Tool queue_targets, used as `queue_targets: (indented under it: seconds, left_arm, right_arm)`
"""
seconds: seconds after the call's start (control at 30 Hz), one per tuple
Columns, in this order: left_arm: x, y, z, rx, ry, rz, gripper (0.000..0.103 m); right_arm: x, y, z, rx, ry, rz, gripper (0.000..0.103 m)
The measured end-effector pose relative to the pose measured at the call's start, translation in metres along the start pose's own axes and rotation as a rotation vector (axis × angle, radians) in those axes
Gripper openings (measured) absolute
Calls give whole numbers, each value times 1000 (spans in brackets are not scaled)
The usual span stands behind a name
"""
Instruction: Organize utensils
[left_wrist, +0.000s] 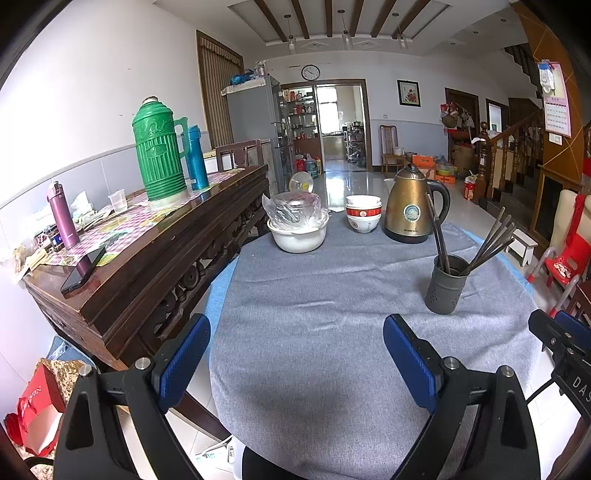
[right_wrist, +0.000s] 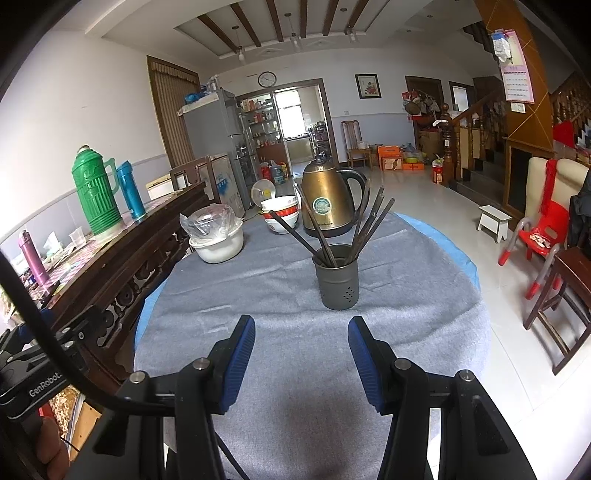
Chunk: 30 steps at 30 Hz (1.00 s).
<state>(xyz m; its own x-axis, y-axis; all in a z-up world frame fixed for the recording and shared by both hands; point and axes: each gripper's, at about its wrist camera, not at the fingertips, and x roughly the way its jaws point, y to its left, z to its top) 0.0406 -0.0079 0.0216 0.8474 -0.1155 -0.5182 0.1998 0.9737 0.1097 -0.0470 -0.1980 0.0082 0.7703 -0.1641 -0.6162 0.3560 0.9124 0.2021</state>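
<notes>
Both pairs of jaws stand released and empty above the near edge of the desk, the left gripper spread wide and the right gripper a little narrower, each hovering over bare grey cloth. Straight ahead of the right gripper, and off to the right of the left one, a dark perforated utensil holder stands upright with a bundle of dark chopsticks fanned out of its mouth, leaning against the rim in two loose groups; with every stick apparently already in the holder, the sorting looks finished or nearly so, and the grippers seem drawn back clear of it. At the far edge sit a brass-coloured electric kettle, a stack of red-banded bowls and a white basin holding something wrapped in clear plastic. A carved wooden sideboard runs along the left, carrying a green thermos, a blue flask and a purple bottle. Beyond lie a glossy tiled floor, a wall clock and a staircase at right.
</notes>
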Motion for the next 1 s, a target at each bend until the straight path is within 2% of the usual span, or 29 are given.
queue_targets:
  seconds: [0.4, 1.0]
  left_arm:
    - [2, -8, 7, 1, -15, -6, 95]
    - [26, -20, 11, 9, 13, -38, 95]
  right_arm:
    - [5, -2, 10, 4, -6, -9, 57]
    - [28, -14, 17, 26, 8, -42, 57]
